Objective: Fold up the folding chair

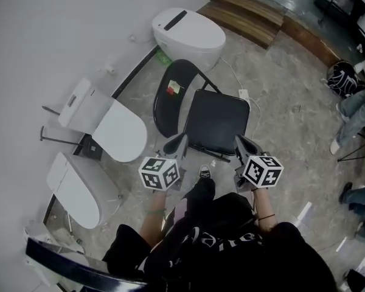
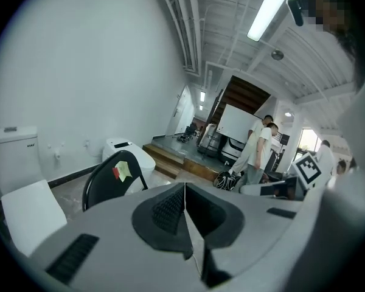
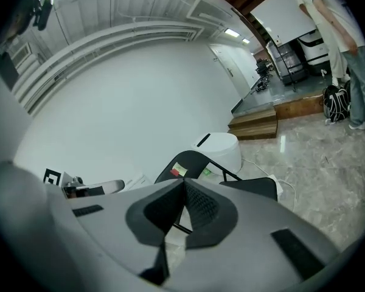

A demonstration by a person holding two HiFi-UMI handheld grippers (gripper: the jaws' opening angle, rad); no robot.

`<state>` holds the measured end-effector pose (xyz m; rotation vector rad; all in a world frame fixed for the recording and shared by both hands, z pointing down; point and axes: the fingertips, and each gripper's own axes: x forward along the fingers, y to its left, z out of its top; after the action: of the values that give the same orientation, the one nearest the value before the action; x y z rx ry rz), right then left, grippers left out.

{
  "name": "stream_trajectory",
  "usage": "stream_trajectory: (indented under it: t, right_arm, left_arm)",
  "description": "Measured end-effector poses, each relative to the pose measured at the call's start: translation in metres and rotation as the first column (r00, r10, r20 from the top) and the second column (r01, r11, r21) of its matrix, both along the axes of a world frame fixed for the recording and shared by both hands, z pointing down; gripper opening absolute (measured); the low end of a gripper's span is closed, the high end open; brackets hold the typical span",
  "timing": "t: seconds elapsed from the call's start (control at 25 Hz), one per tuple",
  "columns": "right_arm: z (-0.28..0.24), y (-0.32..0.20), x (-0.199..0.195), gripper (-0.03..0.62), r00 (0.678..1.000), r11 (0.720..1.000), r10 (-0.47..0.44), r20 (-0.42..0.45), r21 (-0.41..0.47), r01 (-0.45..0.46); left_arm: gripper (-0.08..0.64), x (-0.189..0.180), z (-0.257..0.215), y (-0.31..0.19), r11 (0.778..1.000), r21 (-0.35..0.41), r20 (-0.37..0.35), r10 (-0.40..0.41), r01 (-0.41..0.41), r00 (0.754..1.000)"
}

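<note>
Floor [image 1: 286, 102]: L-tongs [image 1: 182, 137], R-tongs [image 1: 239, 139] flanking chair [image 1: 216, 119]

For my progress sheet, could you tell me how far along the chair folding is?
Nothing done yet: the folding chair stands open, seat flat. In hand: left gripper and right gripper, shut and empty, hover near its front edge. Left: the whole fold.
</note>
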<state>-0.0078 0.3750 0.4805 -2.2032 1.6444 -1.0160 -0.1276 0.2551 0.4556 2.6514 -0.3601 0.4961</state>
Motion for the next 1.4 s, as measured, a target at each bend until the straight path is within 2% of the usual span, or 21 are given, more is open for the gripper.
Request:
stream_trajectory:
  t: [0.16, 0.36, 0.52, 0.68, 0.84, 1.0, 1.16, 1.2, 1.24, 1.28, 1.4]
  right_arm:
    - [0.016, -0.016, 0.016, 0.014, 0.999, 0.999, 0.038, 0.027, -0.038, -0.037]
    - [0.051, -0.008, 0.037, 0.014, 0.992, 0.987, 0.101, 0.069, -0.132, -0.092]
    - [0.078, -0.004, 0.053, 0.014, 0.989, 0.977, 0.117, 0.086, -0.191, -0.099]
    - [0.108, -0.009, 0.072, 0.014, 0.986, 0.973, 0.122, 0.115, -0.209, -0.096]
    - [0.132, -0.032, 0.094, 0.015, 0.985, 0.985, 0.078, 0.152, -0.166, -0.053]
    - [0.164, -0.052, 0.115, 0.015, 0.983, 0.988, 0.012, 0.184, -0.152, 0.017]
    - [0.206, -0.060, 0.139, 0.025, 0.976, 0.985, -0.008, 0.216, -0.167, 0.045]
    - [0.219, -0.061, 0.145, 0.057, 0.973, 0.984, -0.006, 0.229, -0.173, 0.047]
    - [0.233, -0.062, 0.152, 0.127, 0.970, 0.982, -0.005, 0.245, -0.180, 0.050]
    - [0.249, -0.062, 0.158, 0.154, 0.966, 0.980, -0.004, 0.259, -0.190, 0.055]
    - [0.304, -0.055, 0.177, 0.177, 0.961, 0.968, 0.013, 0.276, -0.245, 0.057]
  left_arm:
    - [0.007, 0.006, 0.016, -0.071, 1.000, 0.022, 0.068, -0.019, 0.018, 0.997]
    - [0.012, 0.013, 0.044, -0.155, 0.998, 0.020, 0.164, -0.059, 0.056, 0.985]
    - [0.170, 0.030, 0.075, -0.202, 1.000, 0.001, 0.263, -0.021, 0.022, 0.964]
    - [0.217, 0.054, 0.101, -0.242, 1.000, 0.008, 0.368, -0.001, -0.002, 0.930]
    - [0.232, 0.077, 0.139, -0.264, 0.998, -0.036, 0.442, 0.055, -0.044, 0.895]
    - [0.232, 0.087, 0.167, -0.280, 0.997, -0.054, 0.495, 0.073, -0.053, 0.866]
    - [0.230, 0.097, 0.181, -0.285, 0.994, -0.098, 0.487, 0.086, -0.044, 0.869]
    - [0.230, 0.099, 0.181, -0.285, 0.994, -0.097, 0.483, 0.083, -0.042, 0.872]
    - [0.230, 0.101, 0.181, -0.287, 0.995, -0.086, 0.482, 0.078, -0.042, 0.873]
    - [0.230, 0.103, 0.181, -0.288, 0.997, -0.067, 0.485, 0.073, -0.046, 0.872]
    - [0.229, 0.106, 0.182, -0.287, 0.996, -0.021, 0.509, 0.084, -0.085, 0.857]
